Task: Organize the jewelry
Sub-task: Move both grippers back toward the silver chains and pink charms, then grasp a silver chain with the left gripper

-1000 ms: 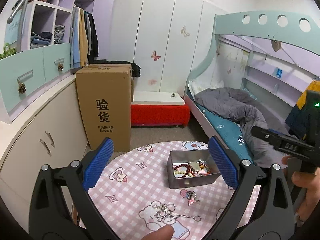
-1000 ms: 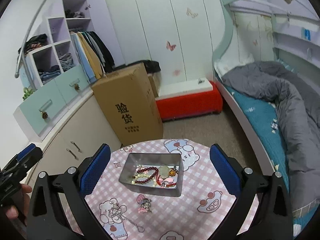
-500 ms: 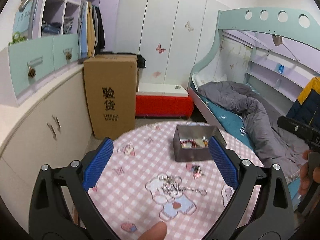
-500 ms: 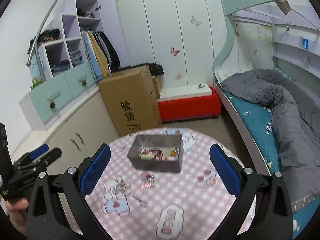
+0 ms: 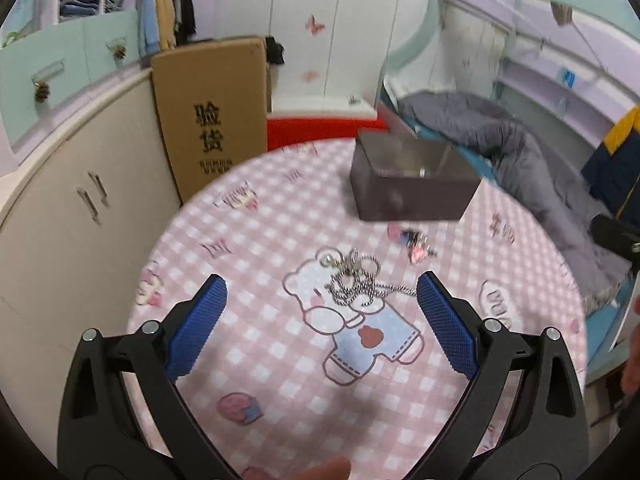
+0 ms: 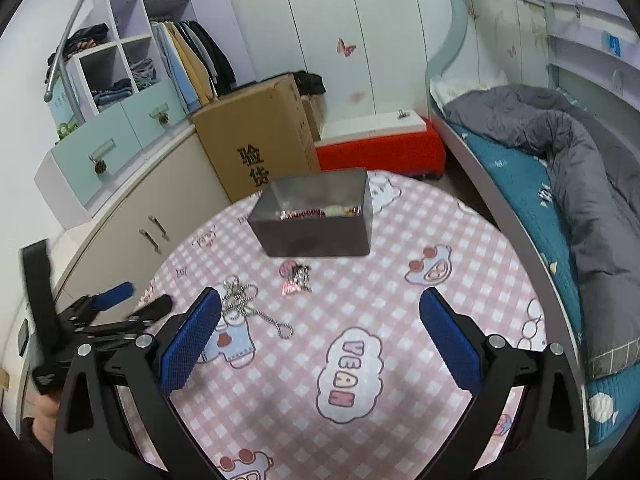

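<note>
With the left gripper (image 5: 320,304) spread wide and empty above the tangled ball-chain necklace (image 5: 356,280) on the pink checked tablecloth (image 5: 280,360), the pickup looks about to begin, needing descent and closing; rightward, a small charm (image 5: 416,246) blurs beside the grey tin (image 6: 316,220), its beads half hidden, while the right gripper (image 6: 320,324) hangs equally wide.

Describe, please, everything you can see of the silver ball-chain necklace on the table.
The silver ball-chain necklace looks like metal beads, bunched in loose loops with one strand trailing off. It lies flat on the pink checked tablecloth, over a printed bear, apart from the grey metal box and the small pink charm. Neither tool touches it.
</note>
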Available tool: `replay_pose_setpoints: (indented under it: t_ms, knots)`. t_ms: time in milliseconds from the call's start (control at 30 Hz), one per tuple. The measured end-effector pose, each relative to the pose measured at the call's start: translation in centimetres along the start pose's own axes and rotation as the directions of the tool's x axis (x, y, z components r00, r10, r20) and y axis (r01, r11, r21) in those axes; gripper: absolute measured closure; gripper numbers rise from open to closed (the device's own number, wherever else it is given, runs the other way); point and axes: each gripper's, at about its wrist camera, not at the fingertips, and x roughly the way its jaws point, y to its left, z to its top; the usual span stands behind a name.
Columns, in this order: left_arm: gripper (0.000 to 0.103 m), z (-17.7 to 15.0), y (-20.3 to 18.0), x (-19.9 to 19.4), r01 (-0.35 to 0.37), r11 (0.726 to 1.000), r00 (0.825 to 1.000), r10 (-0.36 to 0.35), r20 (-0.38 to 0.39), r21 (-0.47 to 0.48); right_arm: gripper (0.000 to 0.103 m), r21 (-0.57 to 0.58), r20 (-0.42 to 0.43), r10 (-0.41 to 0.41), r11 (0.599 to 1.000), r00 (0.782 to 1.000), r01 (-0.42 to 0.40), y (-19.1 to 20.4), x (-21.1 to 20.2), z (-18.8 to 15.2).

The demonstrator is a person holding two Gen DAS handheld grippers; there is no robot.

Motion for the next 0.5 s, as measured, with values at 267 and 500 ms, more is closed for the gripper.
replay_pose_setpoints:
  t_ms: [267, 500]
  knots:
    - [0.009, -0.3, -0.4, 7.4, -0.01, 1.0, 0.991, 0.008, -0.135, -0.016, 0.007, 0.001, -0.035, 0.002, 1.0, 0.999, -0.002, -0.4, 0.9, -1.1]
    - [0.059, -0.7, -0.8, 8.6, 0.034, 0.999, 0.991, -0.033, -0.132, 0.007, 0.007, -0.005, -0.062, 0.009, 1.0, 0.998, -0.01, -0.2, 2.1, -1.2]
